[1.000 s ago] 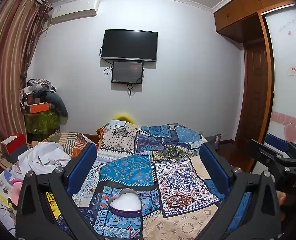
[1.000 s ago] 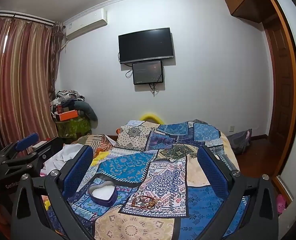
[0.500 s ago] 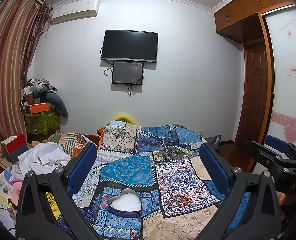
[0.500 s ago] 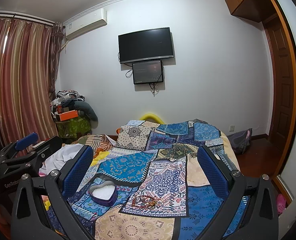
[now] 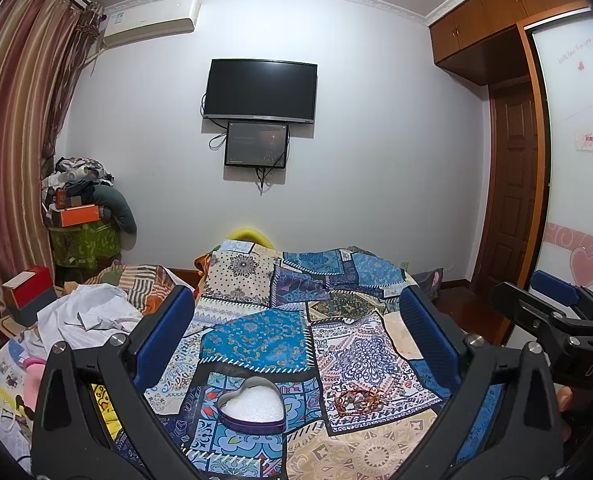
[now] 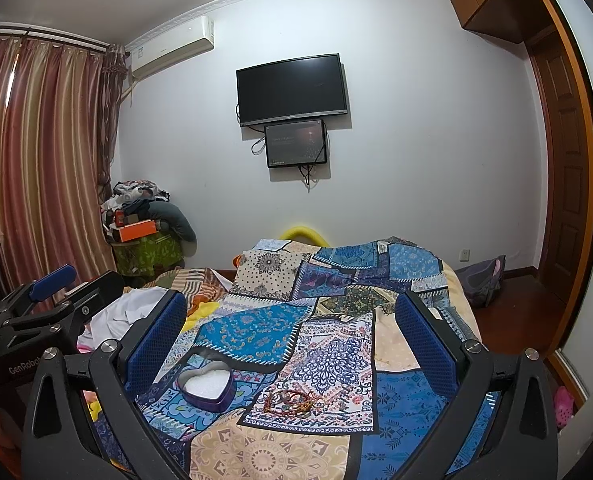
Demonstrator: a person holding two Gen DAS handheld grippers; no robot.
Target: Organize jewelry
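We're at the start: bracelets [image 6: 294,400] lie loose on quilt [image 6: 252,332] beside empty heart tin [image 6: 206,386]. Left gripper [image 5: 296,336] & right gripper [image 6: 292,336] both spread wide, nothing held.

Bed under patchwork quilt [image 5: 296,320]; white wall with mounted television [image 5: 260,92], air conditioner [image 5: 152,20], striped curtains [image 5: 12,120], wooden door [image 5: 512,184].

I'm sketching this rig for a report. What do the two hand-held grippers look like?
Both match: the left hand-held gripper and right hand-held gripper have black angular frames with silver bolts and two blue textured finger pads. White lettering marks their sides.
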